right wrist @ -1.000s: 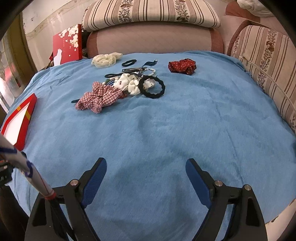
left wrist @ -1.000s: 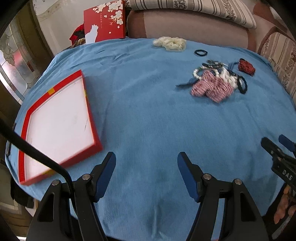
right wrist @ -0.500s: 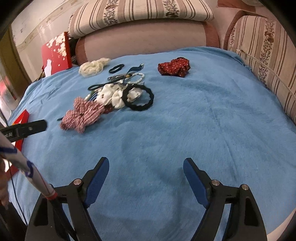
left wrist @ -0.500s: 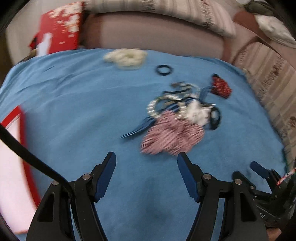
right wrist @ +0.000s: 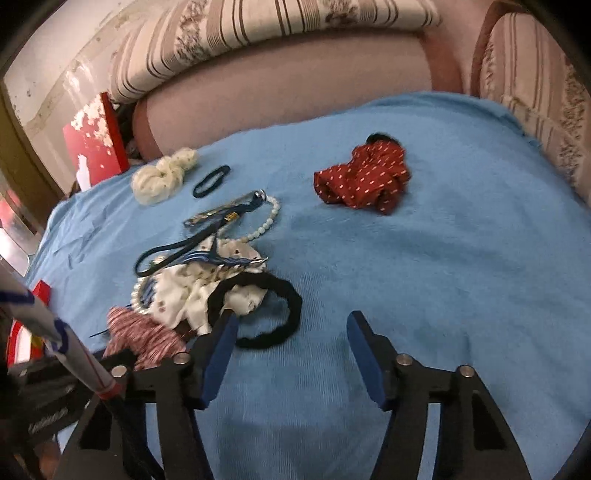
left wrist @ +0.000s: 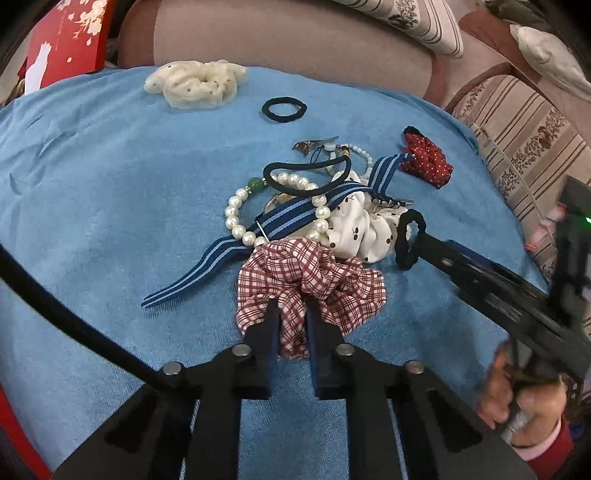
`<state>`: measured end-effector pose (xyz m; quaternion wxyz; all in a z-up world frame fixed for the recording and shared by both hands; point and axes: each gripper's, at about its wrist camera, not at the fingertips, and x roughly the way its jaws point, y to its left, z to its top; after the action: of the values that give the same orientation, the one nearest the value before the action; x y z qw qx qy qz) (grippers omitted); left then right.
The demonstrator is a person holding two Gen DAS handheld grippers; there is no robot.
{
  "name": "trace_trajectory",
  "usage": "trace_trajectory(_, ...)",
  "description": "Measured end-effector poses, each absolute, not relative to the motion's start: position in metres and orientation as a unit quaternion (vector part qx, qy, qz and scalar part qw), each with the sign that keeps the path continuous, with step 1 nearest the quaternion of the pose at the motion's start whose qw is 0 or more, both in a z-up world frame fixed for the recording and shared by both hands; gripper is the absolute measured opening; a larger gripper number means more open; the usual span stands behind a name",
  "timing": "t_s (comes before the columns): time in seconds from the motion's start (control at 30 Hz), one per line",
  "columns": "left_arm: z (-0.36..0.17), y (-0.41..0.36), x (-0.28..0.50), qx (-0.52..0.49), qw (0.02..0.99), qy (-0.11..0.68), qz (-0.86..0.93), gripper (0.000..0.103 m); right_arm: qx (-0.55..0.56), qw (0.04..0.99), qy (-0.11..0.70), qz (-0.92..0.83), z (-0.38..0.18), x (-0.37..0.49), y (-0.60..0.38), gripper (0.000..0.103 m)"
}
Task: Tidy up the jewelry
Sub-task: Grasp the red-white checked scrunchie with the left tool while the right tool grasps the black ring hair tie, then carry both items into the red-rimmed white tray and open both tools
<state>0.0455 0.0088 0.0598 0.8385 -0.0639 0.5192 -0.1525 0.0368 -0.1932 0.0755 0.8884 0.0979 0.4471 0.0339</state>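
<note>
Near the middle of the blue cloth lies a tangle of hair things and beads, and the left gripper has its two fingers drawn close together on a fold of the red plaid scrunchie, pinching the fabric at the scrunchie's near edge. Touching the plaid scrunchie on its far side is a pearl bracelet with one green bead, and a navy striped ribbon runs across that bracelet and out toward the cloth's left edge. A thin black elastic lies over the ribbon and pearls. Just to the right of these sits a white dotted scrunchie, pressed against the plaid one.

The right gripper hovers low over the cloth with its fingers spread wide, holding nothing; its left finger sits at the thick black hair tie, which rests partly on the white dotted scrunchie. In the left wrist view this gripper reaches in from the right edge, its tip against that same black tie.

Toward the far edge of the cloth lie a cream scrunchie and, just beside it, a small black hair band. A red dotted scrunchie sits apart from the pile, toward the far right corner. A red box with white blossoms stands beyond the far left corner, against the striped cushions.
</note>
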Motion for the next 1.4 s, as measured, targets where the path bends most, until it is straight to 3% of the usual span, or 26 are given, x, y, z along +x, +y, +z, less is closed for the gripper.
trace_trajectory(0.07,0.065,0.012,0.039,-0.067,0.841,0.516,-0.150,0.008,0.109,0.879,0.463,0.039,0.067,0.043,-0.193,0.017)
trace_trajectory(0.17,0.084,0.021,0.023,-0.083,0.846,0.504,-0.154,0.008,0.131,0.878,0.459,0.047,0.069,0.036,-0.197,0.009)
trace_trajectory(0.4,0.129,0.056,-0.021,-0.114,0.863,0.470,-0.143,0.008,0.140,0.886,0.437,0.065,0.102,0.000,-0.196,0.008)
trace_trajectory(0.67,0.164,0.171,-0.101,-0.141,0.892,0.429,-0.034,0.008,0.093,0.895,0.421,0.116,0.149,-0.043,-0.141,0.008)
trace_trajectory(1.07,0.153,0.351,-0.195,-0.164,0.877,0.413,0.182,0.008,0.002,0.859,0.436,0.268,0.167,-0.079,0.047,0.008)
trace_trajectory(1.4,0.115,0.386,-0.193,-0.171,0.851,0.444,0.224,0.009,-0.083,0.818,0.479,0.308,0.120,-0.087,0.183,0.008)
